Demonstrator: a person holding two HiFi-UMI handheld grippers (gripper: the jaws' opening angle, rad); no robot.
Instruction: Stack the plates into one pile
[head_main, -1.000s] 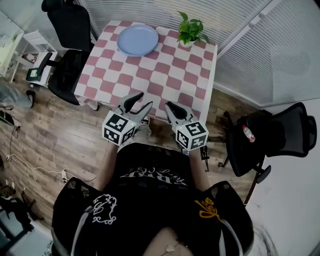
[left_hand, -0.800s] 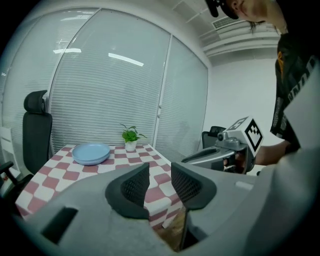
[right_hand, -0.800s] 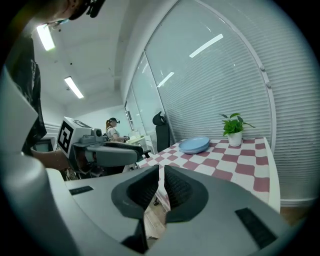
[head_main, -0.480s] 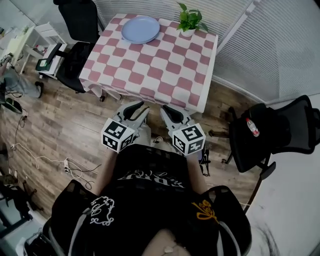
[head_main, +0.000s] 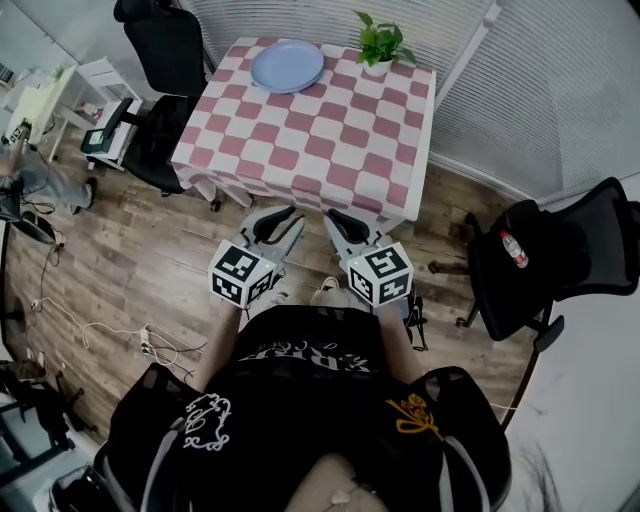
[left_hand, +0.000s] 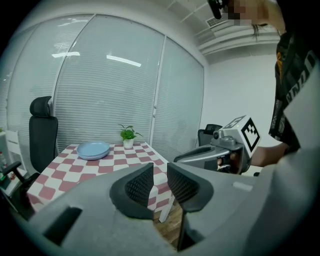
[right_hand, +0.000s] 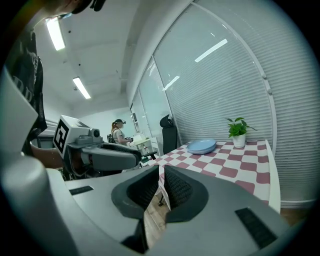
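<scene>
1. pale blue round plates (head_main: 287, 66) sit at the far left corner of the counter with a pink-and-white checked cloth (head_main: 310, 140), near a small green potted plant (head_main: 378, 45). they read as one thick pile already; i can't count how many.
2. left tongs (head_main: 285, 218) are closing, with a narrow gap left and nothing between them. in the left gripper view only floor and a counter leg show past the left tongs (left_hand: 160, 172).
3. right tongs (head_main: 340, 222) are clenched almost pad to pad on nothing, and the right gripper view shows the same (right_hand: 161, 175).
4. both are held off the near edge of the counter, over the wood floor and well apart from the plates.
5. handling guess: the plates are stiff and smooth, probably glazed and slippery, and could chip if dropped. take one by the raised rim with a pad above and a pad below. keep it level and set it down gently, no sliding.
6. versus the earlier frames: the left tongs stood clearly spread then and are much narrower now. the right pair is unchanged. the counter sits further up the head view, so the person looks to have backed off. the plates have not moved.
</scene>
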